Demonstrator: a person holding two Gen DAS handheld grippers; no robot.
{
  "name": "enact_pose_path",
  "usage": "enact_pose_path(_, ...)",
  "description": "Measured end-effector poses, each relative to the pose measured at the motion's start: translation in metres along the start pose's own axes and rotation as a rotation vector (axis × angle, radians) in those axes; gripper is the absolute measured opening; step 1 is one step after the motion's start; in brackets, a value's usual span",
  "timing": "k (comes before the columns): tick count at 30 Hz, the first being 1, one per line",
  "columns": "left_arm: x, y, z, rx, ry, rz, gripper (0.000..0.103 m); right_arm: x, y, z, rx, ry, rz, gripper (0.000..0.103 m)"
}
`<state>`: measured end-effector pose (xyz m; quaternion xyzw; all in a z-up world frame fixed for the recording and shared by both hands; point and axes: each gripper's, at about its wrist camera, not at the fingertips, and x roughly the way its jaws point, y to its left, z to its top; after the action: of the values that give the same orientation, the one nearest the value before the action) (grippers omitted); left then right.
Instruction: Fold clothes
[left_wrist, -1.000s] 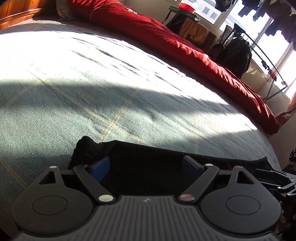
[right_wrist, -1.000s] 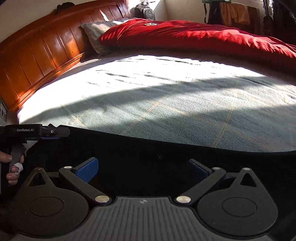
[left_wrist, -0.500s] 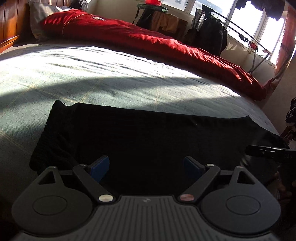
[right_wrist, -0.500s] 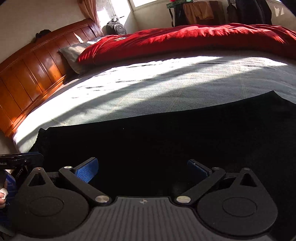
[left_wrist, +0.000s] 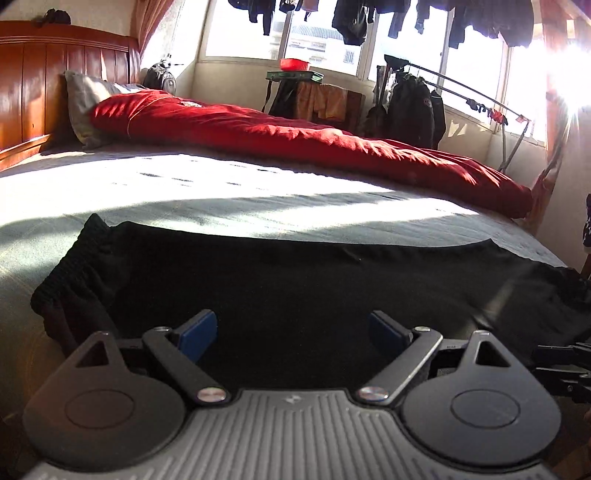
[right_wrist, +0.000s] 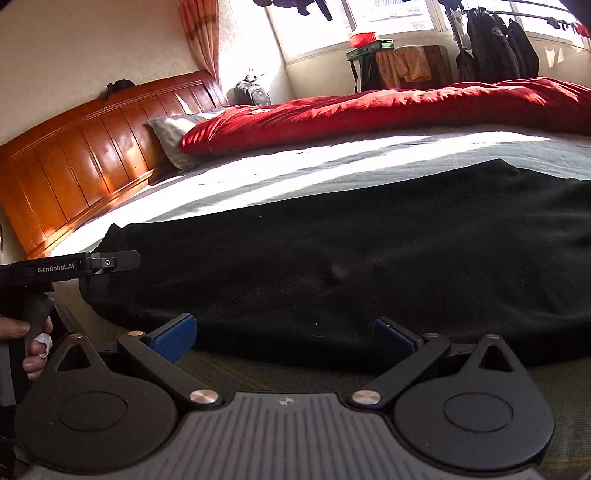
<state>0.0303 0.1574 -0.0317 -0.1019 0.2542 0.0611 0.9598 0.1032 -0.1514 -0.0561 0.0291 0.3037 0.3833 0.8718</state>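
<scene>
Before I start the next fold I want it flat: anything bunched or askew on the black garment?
Mostly flat. Only the black garment has its ribbed end bunched and rumpled at the left, on the bed sheet.

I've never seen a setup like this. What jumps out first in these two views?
A black garment lies spread flat along the near edge of the bed, filling the foreground of both views. Behind it, a bright red duvet stretches along the bed's far side, below sunlit windows hung with dark laundry.

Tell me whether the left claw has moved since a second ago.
Yes. The left claw pulled back toward the near bed edge: the black garment now lies fully ahead of it, and the headboard has entered view.
</scene>
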Motion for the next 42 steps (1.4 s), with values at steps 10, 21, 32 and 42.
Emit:
enact_pose_path(10, -0.015, -0.004, -0.018, 0.001, 0.017, 0.010, 0.093, -0.037, 0.012, -0.022, -0.057, -0.055, -0.059, 0.103)
enact_pose_path(21, -0.009, -0.005, -0.038, 0.054, 0.113, 0.065, 0.095, 0.034, -0.015, 0.025, -0.119, -0.036, -0.277, 0.103)
enact_pose_path(32, 0.008, -0.027, -0.021, 0.091, 0.079, 0.031, 0.096, 0.020, -0.020, 0.005, -0.114, -0.043, -0.259, 0.103)
enact_pose_path(42, 0.013, -0.025, -0.024, 0.081, 0.114, 0.044, 0.098, 0.013, -0.049, 0.021, -0.032, -0.032, -0.142, 0.103)
